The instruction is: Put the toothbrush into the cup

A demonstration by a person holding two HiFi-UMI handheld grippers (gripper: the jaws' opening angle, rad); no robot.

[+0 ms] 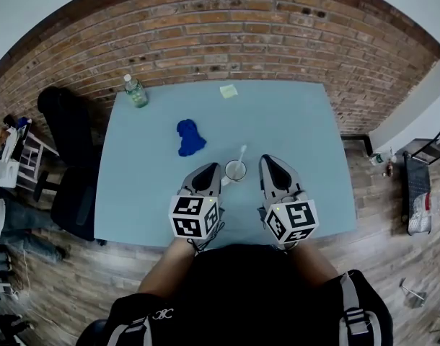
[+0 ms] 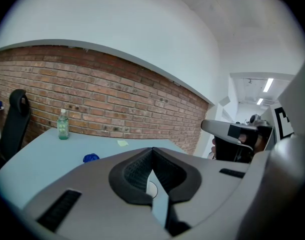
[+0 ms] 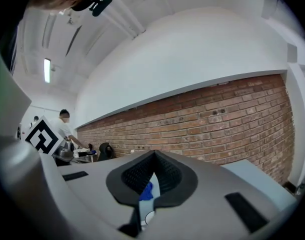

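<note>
Brick wall point(image 1: 227, 42), wood floor point(image 1: 393, 265)

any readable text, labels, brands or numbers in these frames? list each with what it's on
None legible.
Left marker cube, right marker cube: black-and-white square patterns only, no letters.
Bottle: label too small to read.
Yellow note: no writing can be made out.
White emblem on the person's sleeve: too small to read.

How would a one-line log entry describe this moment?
toothbrush: in cup | left tongs: shut, empty | right tongs: shut, empty | task: looks done
</note>
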